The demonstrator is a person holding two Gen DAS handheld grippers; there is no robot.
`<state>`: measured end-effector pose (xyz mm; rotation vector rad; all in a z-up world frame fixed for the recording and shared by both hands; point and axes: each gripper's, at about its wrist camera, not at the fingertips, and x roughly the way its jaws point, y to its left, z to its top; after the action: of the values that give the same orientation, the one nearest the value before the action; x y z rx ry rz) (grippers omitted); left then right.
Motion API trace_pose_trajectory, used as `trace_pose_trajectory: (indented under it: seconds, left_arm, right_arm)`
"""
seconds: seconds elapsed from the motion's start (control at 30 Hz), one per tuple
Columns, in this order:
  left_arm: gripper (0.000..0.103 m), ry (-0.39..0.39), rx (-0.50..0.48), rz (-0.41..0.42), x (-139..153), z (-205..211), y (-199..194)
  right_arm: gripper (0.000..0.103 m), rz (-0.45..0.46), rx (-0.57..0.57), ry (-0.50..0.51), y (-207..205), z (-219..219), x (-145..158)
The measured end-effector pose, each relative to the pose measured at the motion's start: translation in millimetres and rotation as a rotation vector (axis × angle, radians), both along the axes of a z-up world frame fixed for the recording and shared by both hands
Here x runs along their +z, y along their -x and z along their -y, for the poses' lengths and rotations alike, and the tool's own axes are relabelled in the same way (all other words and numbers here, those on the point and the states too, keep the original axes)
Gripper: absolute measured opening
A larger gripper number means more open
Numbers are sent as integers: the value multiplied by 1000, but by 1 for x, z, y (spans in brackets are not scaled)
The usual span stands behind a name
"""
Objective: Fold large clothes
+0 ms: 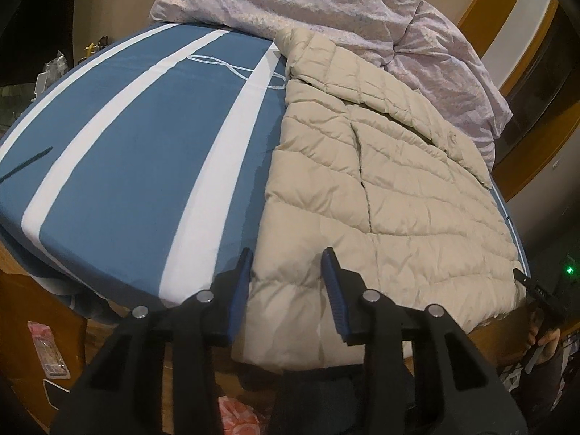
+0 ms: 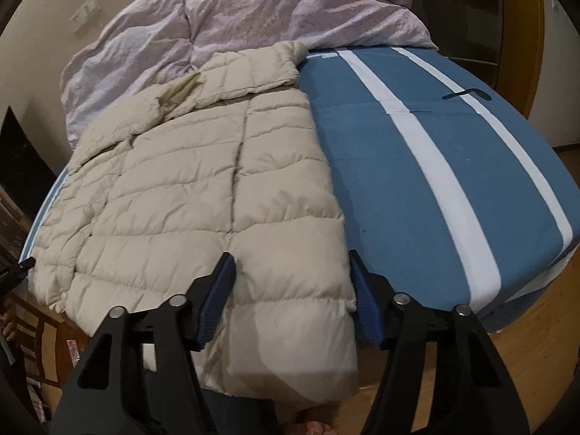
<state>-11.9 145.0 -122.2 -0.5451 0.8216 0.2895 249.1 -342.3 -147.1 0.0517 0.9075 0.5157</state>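
A beige quilted puffer jacket (image 1: pixel 380 188) lies flat on the bed, hem hanging over the near edge; it also shows in the right wrist view (image 2: pixel 203 195). My left gripper (image 1: pixel 286 257) is open, its fingers over the jacket's hem corner, holding nothing. My right gripper (image 2: pixel 290 261) is open wide, its fingers over the hem's other corner, holding nothing. The other gripper's tip shows at the far right of the left wrist view (image 1: pixel 525 279) and at the far left of the right wrist view (image 2: pixel 21 266).
The bed has a blue sheet with white stripes (image 1: pixel 137 152), also in the right wrist view (image 2: pixel 435 166). A crumpled lilac duvet (image 1: pixel 326 7) lies at the head of the bed, behind the jacket (image 2: pixel 253 11). Wooden floor (image 2: pixel 507 362) lies below, with small items (image 1: pixel 47 344).
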Motion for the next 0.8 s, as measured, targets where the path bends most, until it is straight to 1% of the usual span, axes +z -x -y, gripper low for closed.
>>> trace_pose_trajectory:
  seconds: [0.2,0.4,0.47,0.5,0.53,0.57,0.63,0.67,0.73,0.8]
  left_arm:
    - [36,7,3,23,-1,8,5]
    - [34,6,-8,21,-1,15,6]
    - [34,7,-7,22,-1,15,6]
    - [33,7,-8,21,-2,15,6]
    - [28,9,-9,20,-2,15,6]
    - [25,12,-10,18,-2,15,6]
    - [15,19,-10,14,-3,17,4]
    - [14,17,-9,11,-3,18,4]
    - [9,10,-9,7,-3,18,3]
    - [6,-5,-8,4,0,20,2]
  right_arm:
    - [59,60,12,-27,15,0,-4]
    - [45,74,19,-37,20,-1,-5]
    - [37,68,21,-46,19,-2,-5]
    - [34,65,24,-48,19,-2,-5]
    - [28,57,31,-56,18,-3,-5]
    - [24,52,33,-60,19,-3,-6]
    - [18,47,35,-65,17,-4,-4]
    - [16,51,34,-63,17,-5,-3]
    - [13,56,30,-61,16,-5,0]
    - [11,65,24,-65,14,-4,5]
